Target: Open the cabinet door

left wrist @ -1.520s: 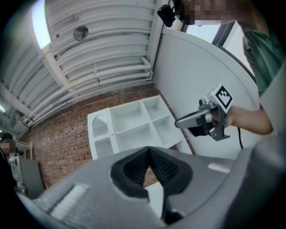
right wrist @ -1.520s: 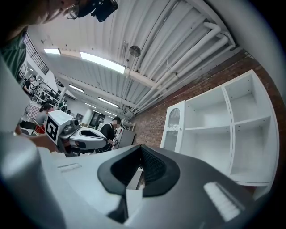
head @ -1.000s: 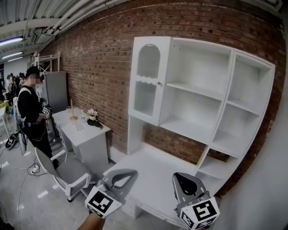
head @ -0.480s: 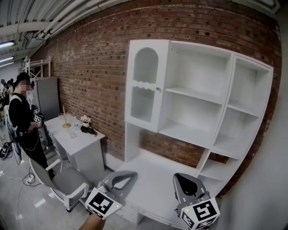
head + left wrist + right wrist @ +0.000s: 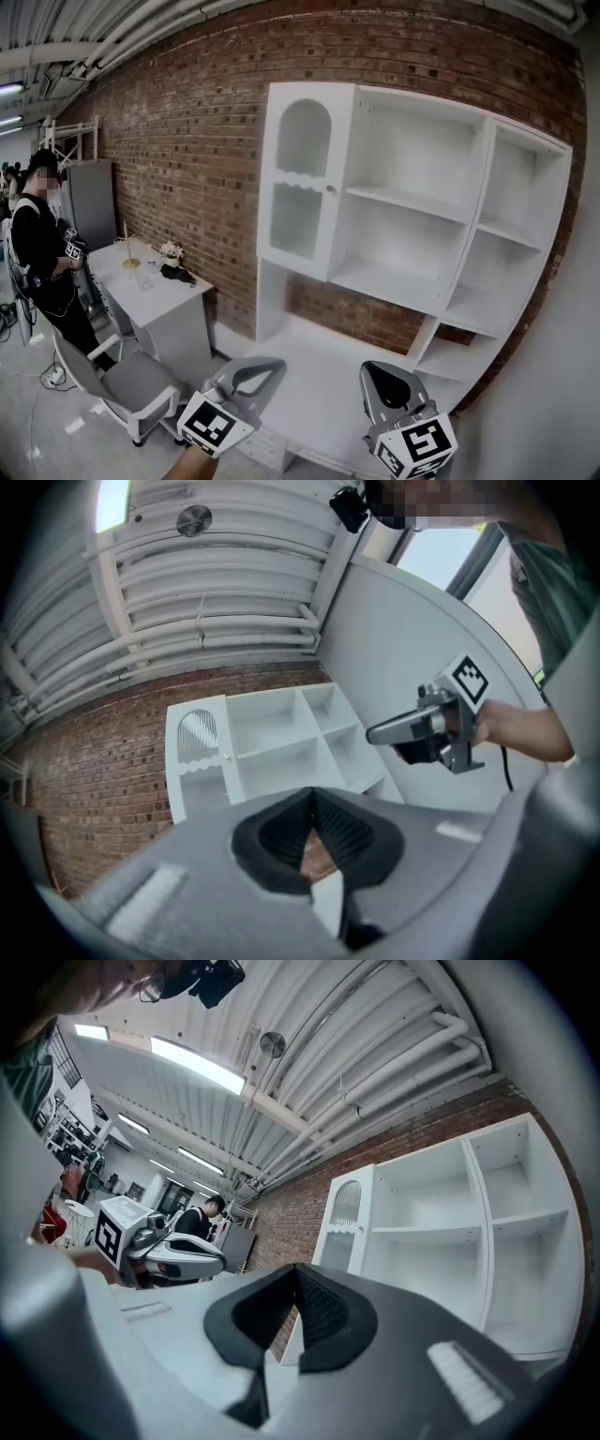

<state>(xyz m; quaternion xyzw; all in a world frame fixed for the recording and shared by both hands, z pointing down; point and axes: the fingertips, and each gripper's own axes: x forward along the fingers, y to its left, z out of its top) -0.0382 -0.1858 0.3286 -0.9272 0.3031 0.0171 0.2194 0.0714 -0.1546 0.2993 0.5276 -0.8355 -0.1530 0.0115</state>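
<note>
Nearest, at the bottom of the head view, the left gripper (image 5: pixel 267 364) and the right gripper (image 5: pixel 377 370) hang side by side, both pointing toward a white shelf unit (image 5: pixel 525 187) — each with its jaws pressed together and nothing between them. Just beyond them lies the unit's white desk top (image 5: pixel 309 352). Higher up, at the unit's left end, stands the cabinet door (image 5: pixel 302 178): white, with an arched upper pane and a small knob (image 5: pixel 330 187) on its right edge. It looks shut, and it is well apart from both grippers. To its right are open compartments. Behind runs a brick wall (image 5: pixel 178 141). Farther left — a smaller white desk (image 5: pixel 155 286) bearing flowers (image 5: pixel 171 251), a grey chair (image 5: pixel 131 380) and a standing person (image 5: pixel 42 253).
</note>
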